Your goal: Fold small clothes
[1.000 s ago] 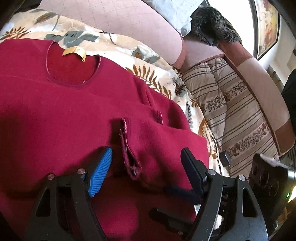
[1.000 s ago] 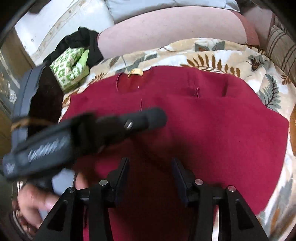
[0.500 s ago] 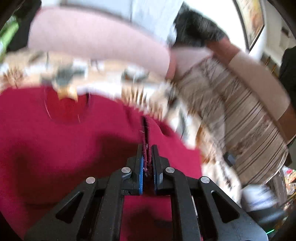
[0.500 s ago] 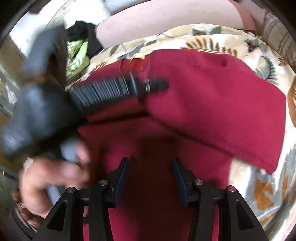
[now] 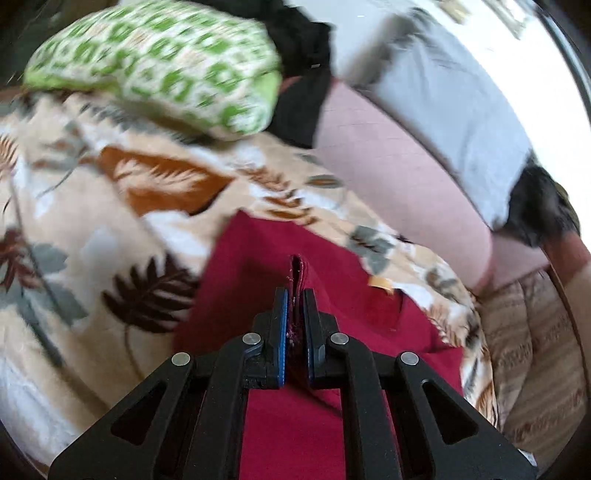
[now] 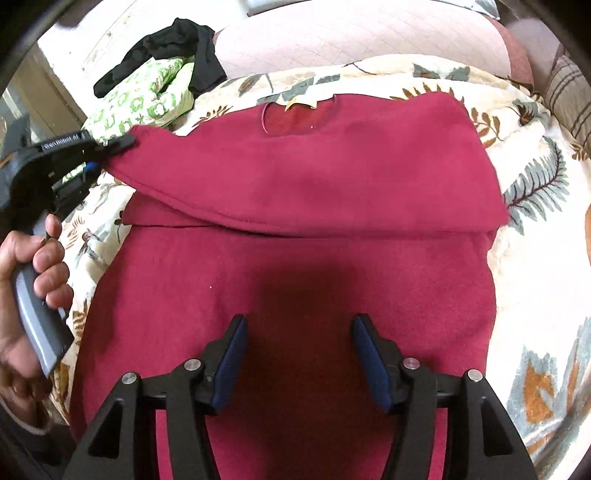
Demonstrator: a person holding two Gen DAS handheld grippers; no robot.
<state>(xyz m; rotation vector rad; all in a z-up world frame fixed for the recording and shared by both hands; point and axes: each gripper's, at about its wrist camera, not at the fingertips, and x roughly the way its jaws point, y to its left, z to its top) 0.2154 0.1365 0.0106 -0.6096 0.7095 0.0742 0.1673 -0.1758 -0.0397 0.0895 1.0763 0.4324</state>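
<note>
Pinched tight in the left claw (image 5: 294,295) is a folded edge of the dark red fleece sweater (image 6: 295,258), which sticks up as a narrow ridge between the blue-faced pads (image 5: 282,332). From the right wrist view, that same left claw (image 6: 122,142) grips the end of a sleeve at the garment's left side, so a broad band of red fleece lies folded across the chest. A hand (image 6: 33,280) wraps the grey handle below it. The right claw (image 6: 297,343) hovers low over the sweater's lower half with its jaws spread; they have just been opening wider, and only flat fabric lies beneath them, nothing clamped.

The sweater lies spread front-up on a cream blanket printed with brown and grey-green leaves (image 6: 535,206), its round neckline with a small tan label (image 6: 299,103) at the far end. The fold's lower edge runs nearly straight from side to side across the body.

Beyond the blanket's far left corner sits a green-and-white patterned bundle of cloth (image 6: 147,96), with a black garment (image 6: 173,44) draped over its top. A pale pink quilted cushion (image 6: 351,33) runs behind the blanket. In the blurred left wrist view, a pale grey pillow (image 5: 443,110) rests on that cushion, and a beige striped cushion (image 5: 535,350) sits at the right.
</note>
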